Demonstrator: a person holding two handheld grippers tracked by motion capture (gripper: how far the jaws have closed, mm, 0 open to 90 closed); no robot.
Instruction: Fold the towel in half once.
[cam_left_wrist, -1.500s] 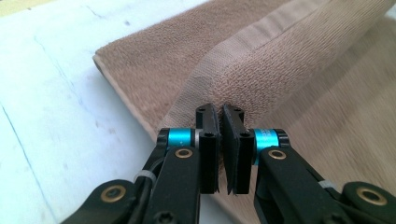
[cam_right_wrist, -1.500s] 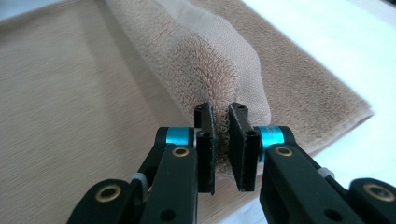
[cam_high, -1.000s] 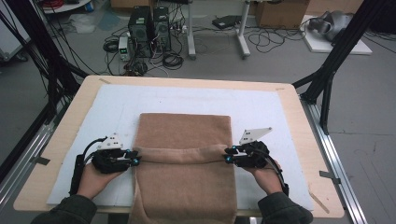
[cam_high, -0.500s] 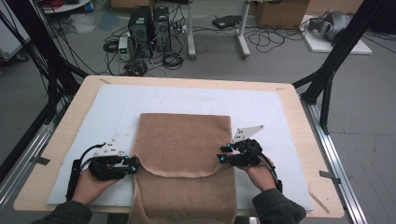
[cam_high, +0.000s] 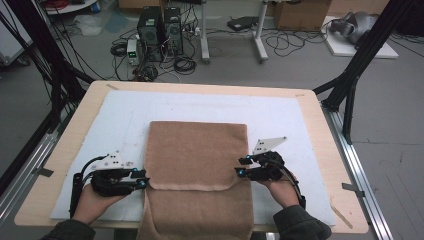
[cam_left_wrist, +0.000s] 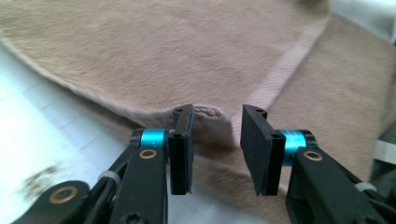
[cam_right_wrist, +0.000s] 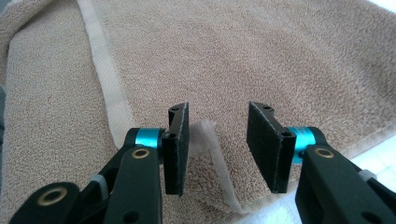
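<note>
You have just let go. A second ago both of your hand-held grippers were pinching the folded edge of the brown towel and carrying it toward you; half a second ago they were lower on the tabletop with the edge laid down. Now the jaws of the left hand-held gripper stand spread, with the towel's corner lying loose between them, and the jaws of the right hand-held gripper are spread too, over the hemmed corner just in front of them.

The towel sits in the middle of the white mat, its upper layer folded over, with the near rounded edge toward 6 o'clock and the lower layer hanging off the tabletop's near edge. In the high view your left hand-held gripper rests at 9 o'clock of that folded edge and your right hand-held gripper at 3 o'clock.

I judge this fold placed. The near edge bows slightly, so you may want to square the corners before the next fold.
</note>
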